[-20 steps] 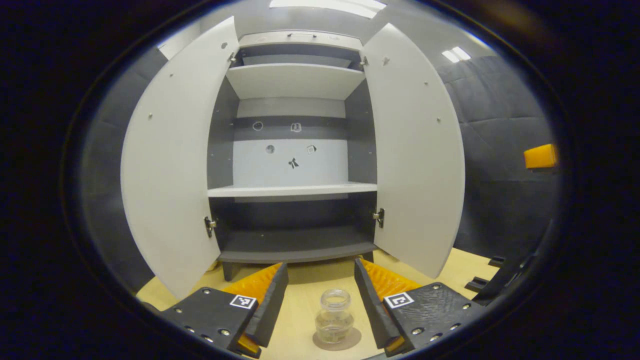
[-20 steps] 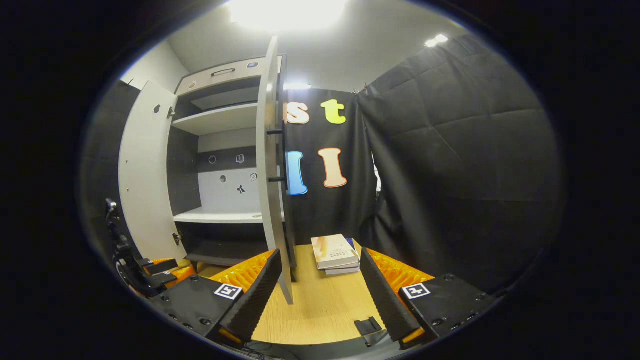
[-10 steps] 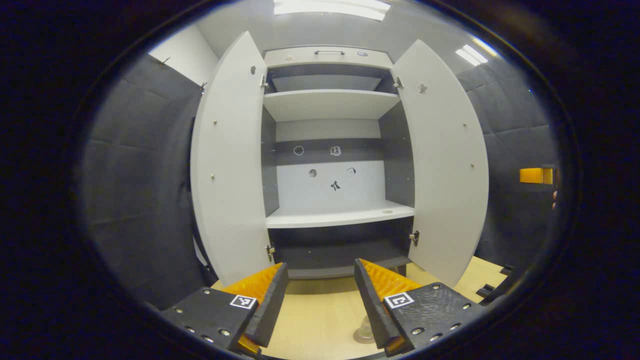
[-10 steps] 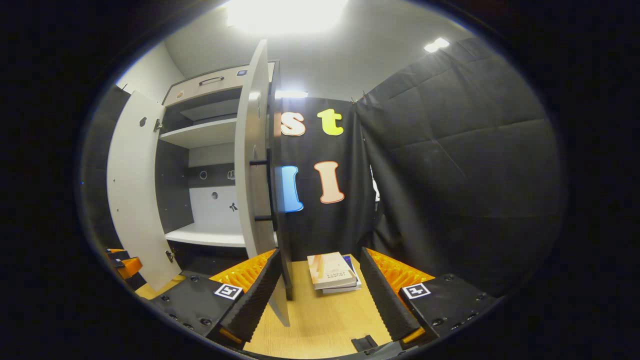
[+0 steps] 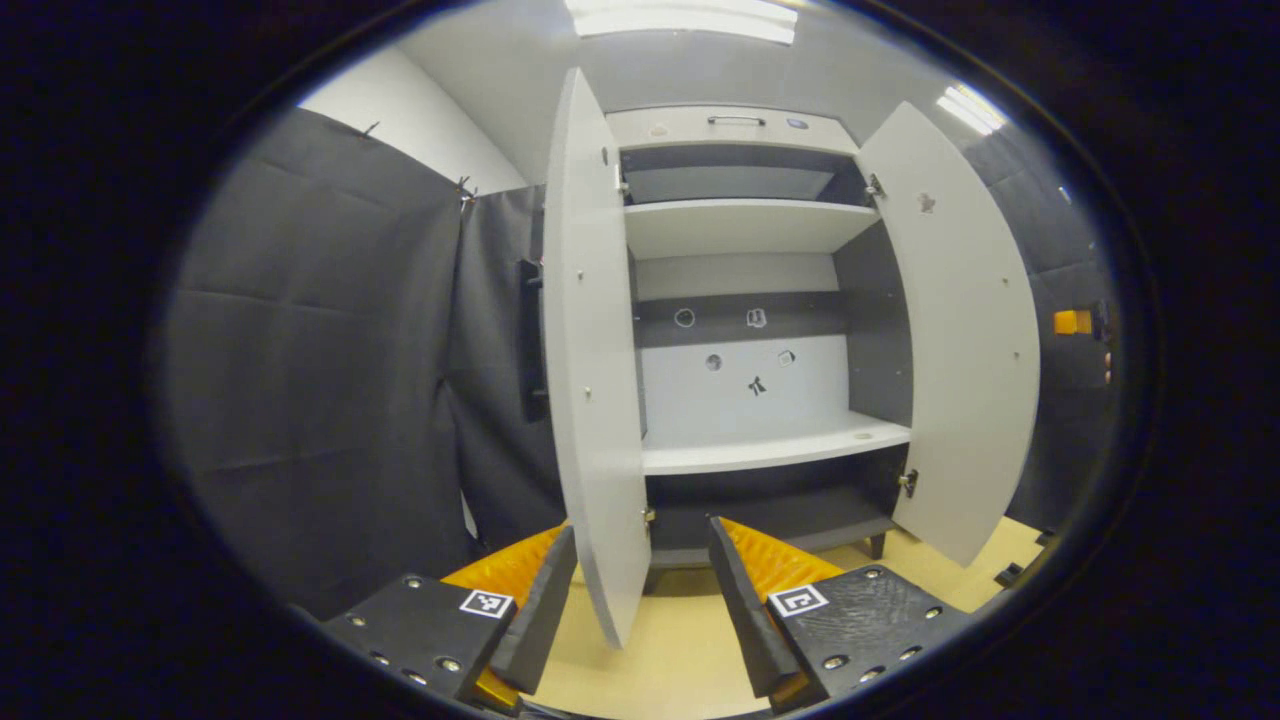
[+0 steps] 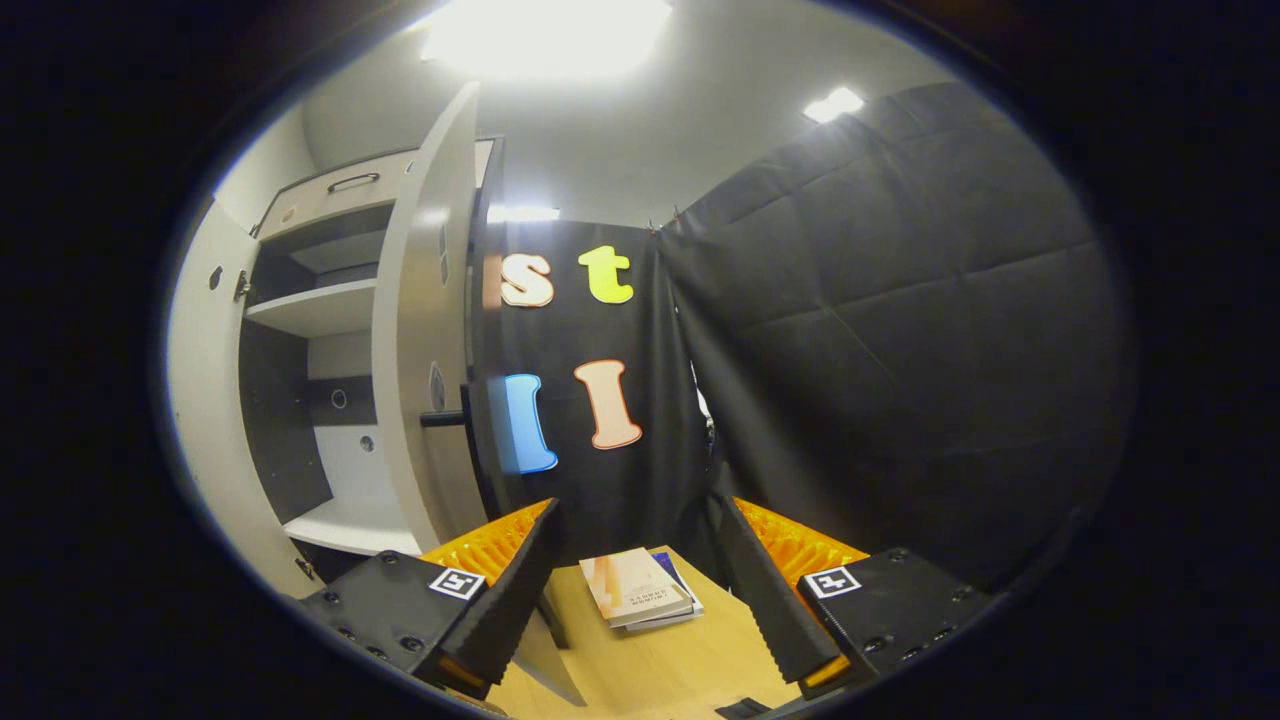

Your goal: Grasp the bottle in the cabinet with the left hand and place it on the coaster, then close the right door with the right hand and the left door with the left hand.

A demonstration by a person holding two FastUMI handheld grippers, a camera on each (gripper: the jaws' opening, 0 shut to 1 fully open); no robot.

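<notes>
The white cabinet [image 5: 745,455] stands with both doors swung out and bare shelves inside. In the left gripper view the left door [image 5: 590,350] is nearly edge-on, and its lower corner hangs between the fingers of my open left gripper [image 5: 640,600]. The right door [image 5: 970,330] stands wide open. An orange piece of my right gripper [image 5: 1072,322] peeks past its edge. In the right gripper view my right gripper [image 6: 640,600] is open and empty, just right of the right door [image 6: 420,330] on its outer side, below the dark handle [image 6: 445,418]. The left door [image 6: 200,380] shows farther left.
Two stacked books [image 6: 635,590] lie on the wooden table [image 6: 690,670] ahead of the right gripper. Black padded cloth walls close in on both sides. Light table surface [image 5: 680,660] lies under the left gripper, in front of the cabinet's base.
The left gripper swung left and the glass bottle on its coaster slid out below; the left door now sits between its fingers. The right gripper rose and moved closer behind the right door.
</notes>
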